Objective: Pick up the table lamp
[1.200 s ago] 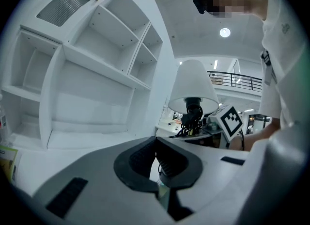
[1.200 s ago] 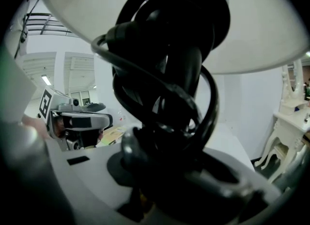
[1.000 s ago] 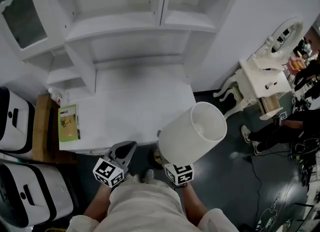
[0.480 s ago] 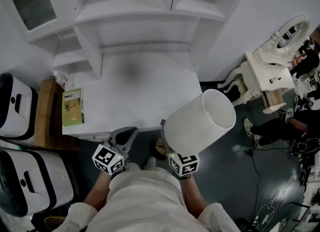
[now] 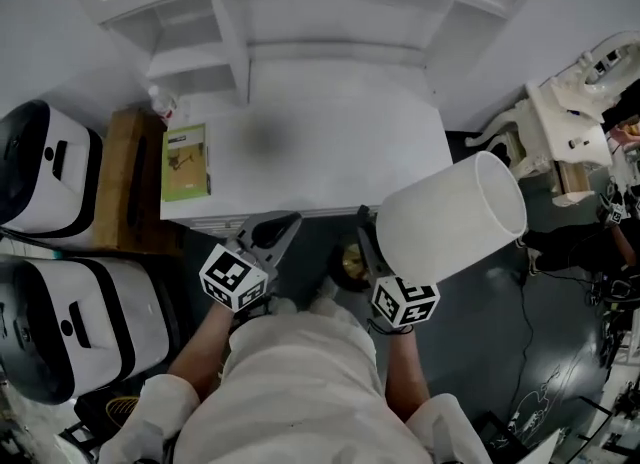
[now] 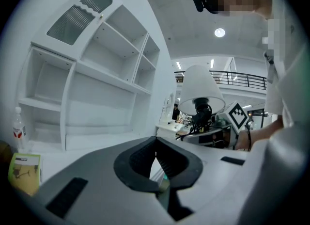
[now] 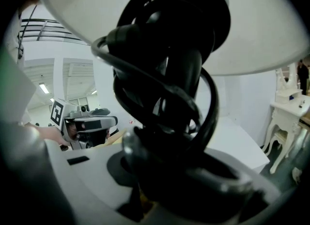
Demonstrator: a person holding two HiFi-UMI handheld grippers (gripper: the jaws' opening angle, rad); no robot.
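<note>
At the far left of the head view sit two white-and-black hard cases (image 5: 50, 182), with a narrow brown wooden bench (image 5: 120, 182) beside them. A clear plastic bottle (image 5: 160, 102) stands at the bench's upper end. Next comes the white desk (image 5: 330, 152), backed by its white open shelf unit (image 5: 300, 12); a green booklet (image 5: 185, 162) lies flat at the desk's left edge.

Below the desk's front edge, left of centre, is my left gripper (image 5: 285, 220). Its dark pads are pressed together on nothing (its own view shows only a thin slit between them).

Right of centre, my right gripper (image 5: 366, 247) is clenched on the table lamp with the white fabric shade (image 5: 450, 217). It grips the stem, where a black cord (image 7: 164, 88) is coiled thickly. The lamp is clear of the desk and tilted, its shade leaning toward the right over the dark floor (image 5: 500, 352) and its brassy base (image 5: 350, 264) low near my body. At the right edge stands an ornate white dressing table (image 5: 570, 122).
</note>
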